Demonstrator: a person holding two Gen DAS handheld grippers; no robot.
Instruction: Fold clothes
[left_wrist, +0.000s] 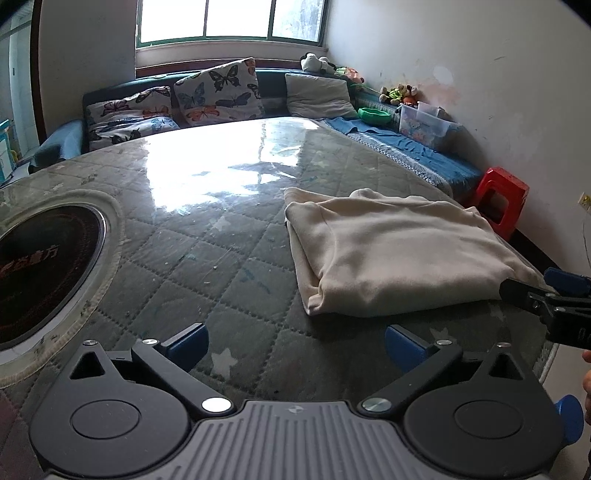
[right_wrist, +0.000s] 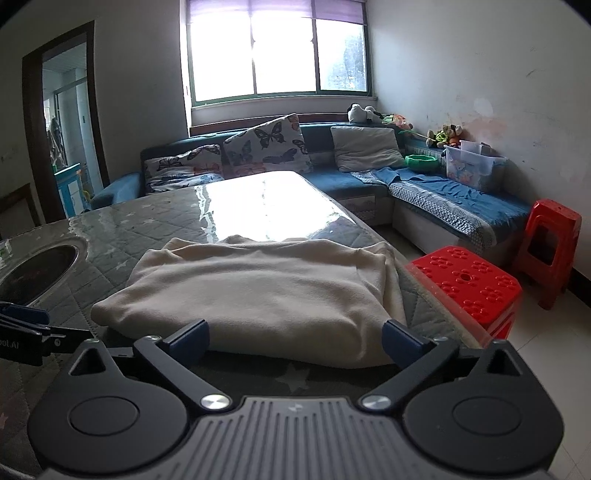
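Observation:
A cream garment (left_wrist: 391, 251) lies folded into a thick rectangle on the quilted grey table cover (left_wrist: 221, 266), near the table's right edge. My left gripper (left_wrist: 295, 343) is open over bare cover, short of the garment's near left corner, with nothing between its fingers. The right gripper's arm (left_wrist: 554, 295) enters the left wrist view from the right, beside the garment's near right corner. In the right wrist view the same cream garment (right_wrist: 258, 288) fills the middle. My right gripper (right_wrist: 295, 338) is open, its blue fingertips (right_wrist: 192, 338) just at the fold's near edge, holding nothing.
A round black hotplate (left_wrist: 40, 273) is set into the table at the left. Two red plastic stools (right_wrist: 469, 284) (right_wrist: 550, 243) stand right of the table. A blue corner sofa (right_wrist: 443, 195) with butterfly cushions, a green bowl and a clear box lies behind. A glossy film covers the table.

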